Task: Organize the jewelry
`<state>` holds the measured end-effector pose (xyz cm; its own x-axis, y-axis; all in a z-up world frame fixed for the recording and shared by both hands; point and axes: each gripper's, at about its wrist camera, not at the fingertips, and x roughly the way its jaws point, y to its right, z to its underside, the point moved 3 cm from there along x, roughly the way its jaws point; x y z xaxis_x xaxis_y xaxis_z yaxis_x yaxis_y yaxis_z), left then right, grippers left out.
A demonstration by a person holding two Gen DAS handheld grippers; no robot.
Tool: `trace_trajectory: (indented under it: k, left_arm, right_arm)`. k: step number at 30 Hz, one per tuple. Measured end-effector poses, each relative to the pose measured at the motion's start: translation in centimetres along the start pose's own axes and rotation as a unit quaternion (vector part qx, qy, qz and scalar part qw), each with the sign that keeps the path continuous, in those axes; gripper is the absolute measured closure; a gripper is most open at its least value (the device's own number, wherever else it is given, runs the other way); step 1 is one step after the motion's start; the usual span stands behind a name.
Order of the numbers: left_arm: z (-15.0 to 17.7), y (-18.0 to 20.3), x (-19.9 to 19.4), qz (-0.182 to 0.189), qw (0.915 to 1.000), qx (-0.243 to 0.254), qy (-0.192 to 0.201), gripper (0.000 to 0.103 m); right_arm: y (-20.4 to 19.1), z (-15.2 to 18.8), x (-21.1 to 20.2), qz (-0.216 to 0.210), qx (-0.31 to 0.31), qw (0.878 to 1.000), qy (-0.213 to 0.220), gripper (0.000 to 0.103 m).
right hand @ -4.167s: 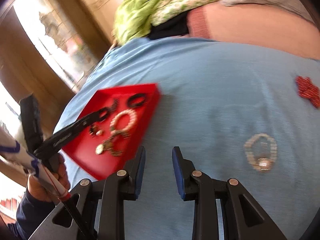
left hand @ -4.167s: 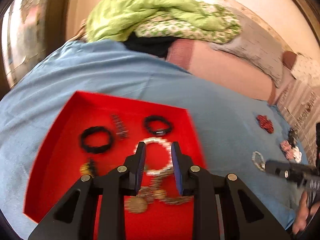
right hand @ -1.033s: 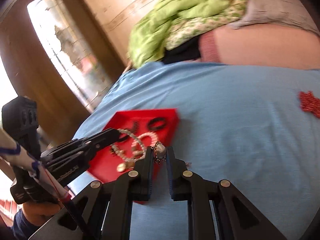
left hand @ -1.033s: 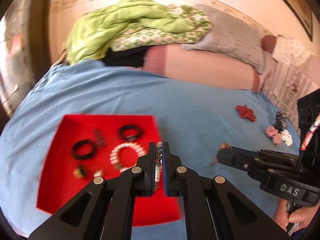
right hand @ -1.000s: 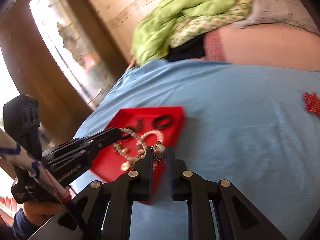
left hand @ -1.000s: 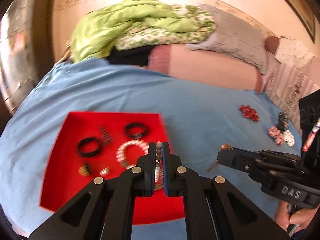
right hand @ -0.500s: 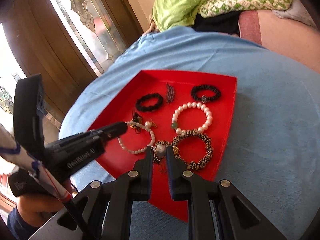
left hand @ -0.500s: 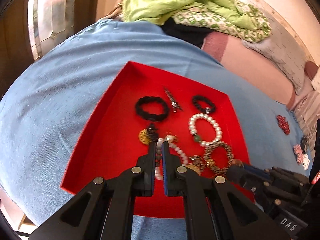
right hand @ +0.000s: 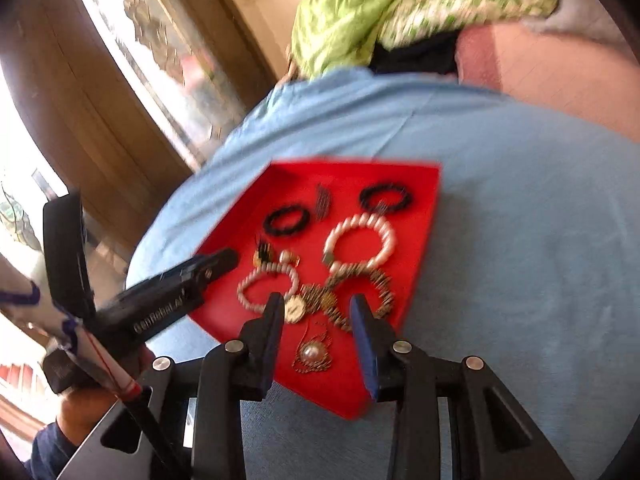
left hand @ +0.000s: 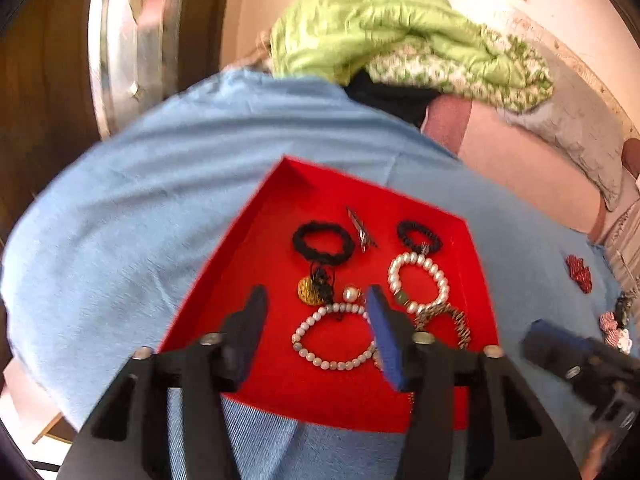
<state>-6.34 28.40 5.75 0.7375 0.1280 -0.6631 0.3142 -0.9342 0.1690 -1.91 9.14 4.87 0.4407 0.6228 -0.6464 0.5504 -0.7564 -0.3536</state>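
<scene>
A red tray [left hand: 256,236] [right hand: 420,240] lies on a blue cloth and holds several pieces of jewelry. My left gripper [left hand: 316,304] is open above the tray's near half, with a pearl bracelet [left hand: 334,338] lying loose on the tray between its fingers. My right gripper [right hand: 318,306] is open over the tray's near corner, above a pearl pendant on a chain [right hand: 314,354]. A second pearl bracelet [left hand: 418,282] [right hand: 360,242], two black bands [left hand: 322,242] [left hand: 418,236] and a patterned bangle [left hand: 444,320] also lie in the tray.
More jewelry lies on the blue cloth [left hand: 120,240] to the right: a red beaded piece [left hand: 578,274] and small pieces [left hand: 616,326]. A green blanket [left hand: 380,36] and pillows are piled at the far end. A glass door [right hand: 160,52] stands at left.
Both grippers have opened. The left let the pearl bracelet drop onto the tray and the right let the pearl pendant drop there. Both grippers have pulled back a little.
</scene>
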Motion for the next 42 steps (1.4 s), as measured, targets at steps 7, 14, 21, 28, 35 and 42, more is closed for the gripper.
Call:
trace_trajectory:
  k: [7,14,21,28,35,42]
  left_arm:
    - [1.1,2.4,-8.2,-0.042,0.9897,0.025,0.135,0.005]
    - [3.5,3.2,-10.3,-0.091,0.9907,0.006,0.101,0.004]
    - [6.0,2.2,-12.7,-0.073,0.9923,-0.030,0.095,0.004]
    - [7.1,1.5,-14.2,-0.085,0.9899,-0.038,0.107,0.004]
    - [7.1,2.3,-13.8,-0.088,0.9911,-0.012,0.099,0.004]
    - [7.1,1.0,-13.8,-0.105,0.9870,-0.053,0.110,0.004]
  right_arm:
    - [-0.4,2.7,-9.1,0.093,-0.077,0.989,0.085,0.026]
    - [0.7,6.9,-13.9,0.125,-0.081,0.983,0.112,0.017]
    - [0.3,8.3,-15.3,0.124,-0.098,0.979,0.131,0.014]
    - [-0.9,9.2,-14.6,0.115,-0.127,0.977,0.124,0.013]
    - [-2.5,10.3,-13.5,0.110,-0.153,0.976,0.110,0.013]
    - [-2.5,10.6,-12.9,0.112,-0.155,0.976,0.101,0.013]
